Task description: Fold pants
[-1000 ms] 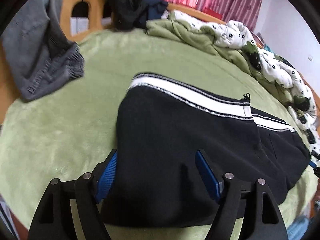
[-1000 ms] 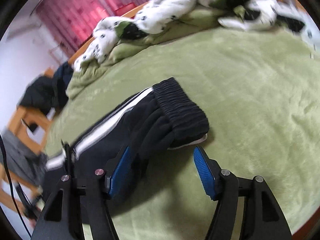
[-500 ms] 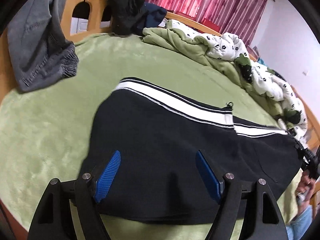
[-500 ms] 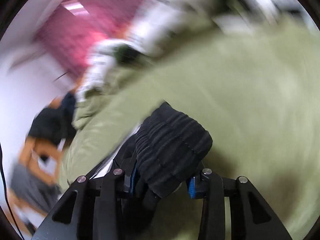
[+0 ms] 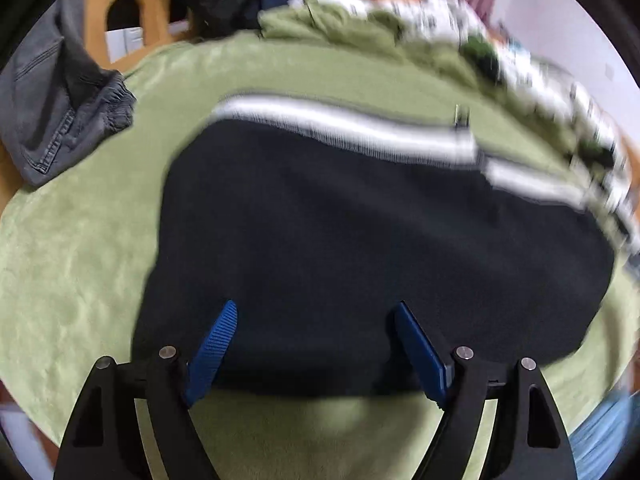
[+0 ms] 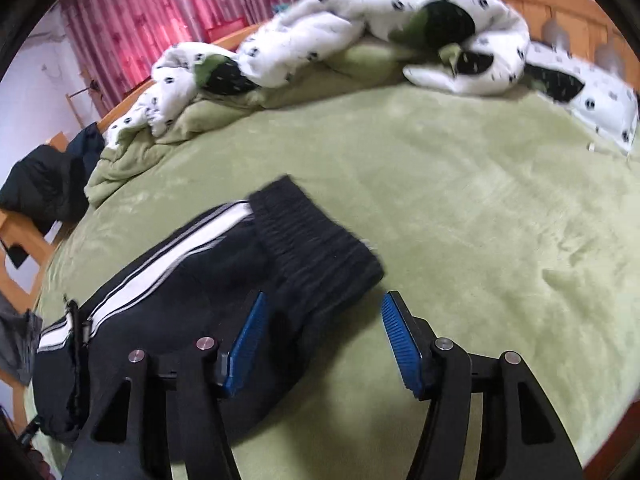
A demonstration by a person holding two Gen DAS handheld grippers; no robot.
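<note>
Black track pants (image 5: 360,232) with a white side stripe (image 5: 344,128) lie folded lengthwise on the green bed cover (image 5: 80,248). My left gripper (image 5: 314,324) is open, its blue pads over the near edge of the pants. In the right wrist view the pants (image 6: 172,300) end in a ribbed black waistband (image 6: 316,236) that lies flat. My right gripper (image 6: 322,320) is open and empty, with the waistband corner between its pads.
Grey jeans (image 5: 60,104) hang over the wooden bed frame (image 5: 116,12) at the far left. A white spotted duvet (image 6: 340,36) and green blanket (image 6: 168,136) are bunched along the far side. Dark clothes (image 6: 44,184) sit on a wooden chair.
My right gripper was shut on the waistband half a second ago; it has now opened and let the waistband drop flat. My left gripper has stayed open over the pants' near edge.
</note>
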